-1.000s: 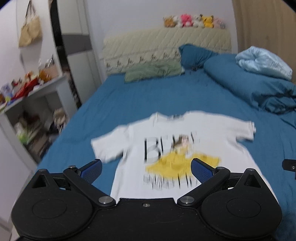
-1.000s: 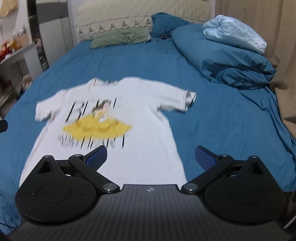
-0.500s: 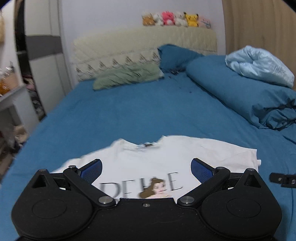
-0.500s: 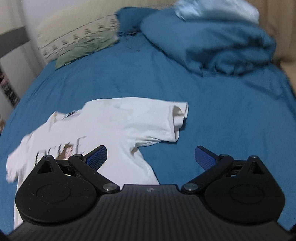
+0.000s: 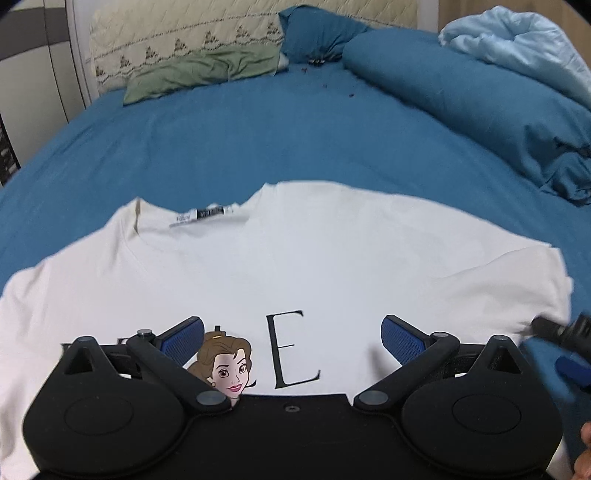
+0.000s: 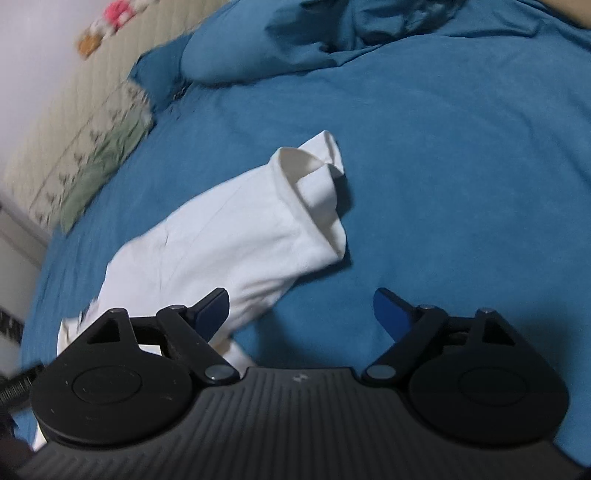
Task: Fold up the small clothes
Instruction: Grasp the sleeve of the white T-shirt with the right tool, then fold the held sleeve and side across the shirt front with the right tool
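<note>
T-shirt (image 5: 295, 258) flat on blue bed (image 5: 258, 140) | headboard (image 5: 184, 33) behind | both grippers' fingers wide

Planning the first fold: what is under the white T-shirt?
The white T-shirt lies face up, directly on the blue bedsheet, which shows all around it. Its sleeve cuff is curled over. Anything beneath the fabric is covered. Both grippers' jaws are open.

Left wrist view sits low and close above the white T-shirt (image 5: 295, 266), facing level up the blue bed (image 5: 258, 140) toward the headboard (image 5: 184, 33). Right wrist view is rolled sideways, close over the shirt's right sleeve (image 6: 306, 206). Both views share that sleeve and the bedding.
</note>
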